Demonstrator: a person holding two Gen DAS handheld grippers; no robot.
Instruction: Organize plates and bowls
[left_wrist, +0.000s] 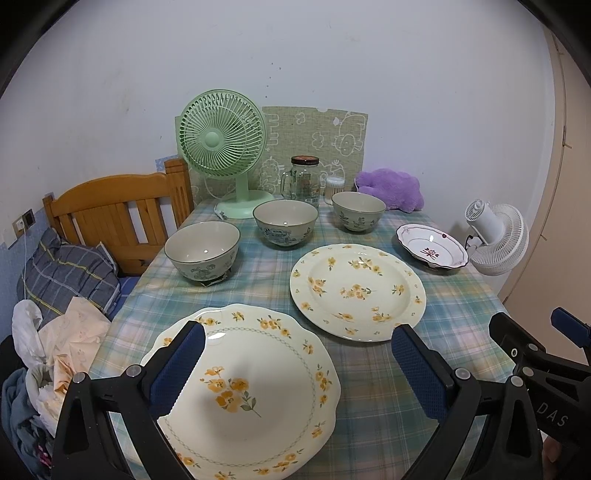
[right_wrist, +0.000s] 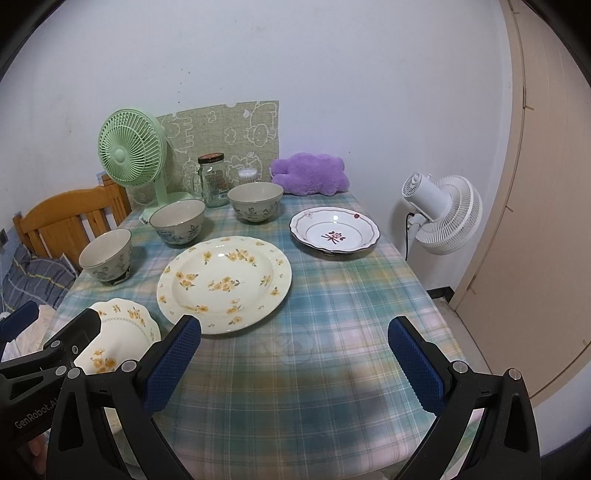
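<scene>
Bench (right_wrist: 332, 369): covered with a green, blue and pink plaid cloth, standing against a white wall.

Off the left edge: wooden headboard (left_wrist: 110, 206), grey checked pillow (left_wrist: 62, 273), heap of loose clothing (left_wrist: 55, 350).

Left tongs (left_wrist: 295, 373): released, blue pads wide apart, empty, hovering over the scalloped plate (left_wrist: 251, 391). That plate is cream with yellow flowers and lies flat at the near-left corner of the bench.

Bowls, three, upright and empty, in a diagonal row from left-middle to the back:
- left bowl (left_wrist: 202, 251), grey-green with dark floral print, a dark scrap under its foot;
- middle bowl (left_wrist: 285, 222), same pattern, just in front of the green fan's base;
- right bowl (left_wrist: 358, 211), same pattern, near the jar.

Round plate (left_wrist: 356, 291): cream, yellow blossoms, flat at mid-bench, just beside the scalloped plate, apart from it.

Small dish (right_wrist: 334, 229): white, wavy dark-edged rim, red flower at centre, on the right side toward the back.

Back row along the wall: green fan (left_wrist: 221, 140), patterned mat (left_wrist: 317, 144) leaning upright, lidded glass jar (left_wrist: 303, 181), tub of cotton swabs (left_wrist: 335, 189), purple plush (left_wrist: 393, 188).

Right tongs (right_wrist: 295, 369): released, pads wide apart, empty, above bare cloth at the near-right part of the bench.

Off the right edge: white fan (right_wrist: 443, 214), beige door (right_wrist: 535, 221).
</scene>
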